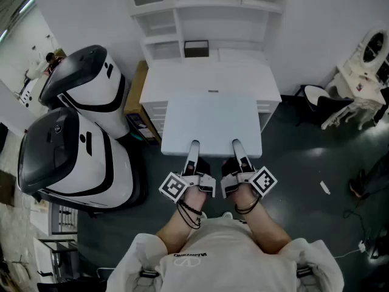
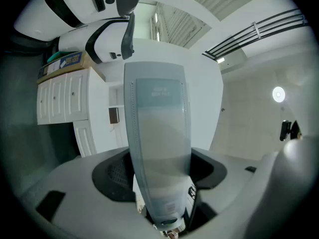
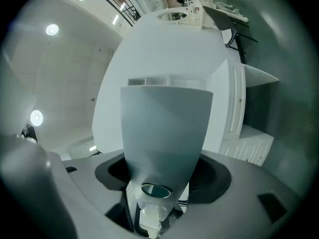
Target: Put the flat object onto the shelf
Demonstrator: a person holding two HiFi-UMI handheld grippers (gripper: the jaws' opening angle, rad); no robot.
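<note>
The flat white board (image 1: pixel 211 123) is held up by its near edge, just before the white table (image 1: pixel 209 78) and shelf (image 1: pixel 206 18). It is pinched by the fingers of the left gripper (image 1: pixel 194 149) and the right gripper (image 1: pixel 237 146).

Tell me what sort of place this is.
Probably an indoor test room dressed with home furniture: a white desk with a shelf unit on top, two bulky white-and-black machines beside it, and an ornate white dressing table with an oval mirror.

Head view overhead, gripper views close along shared board (image 1: pixel 213 123)
</note>
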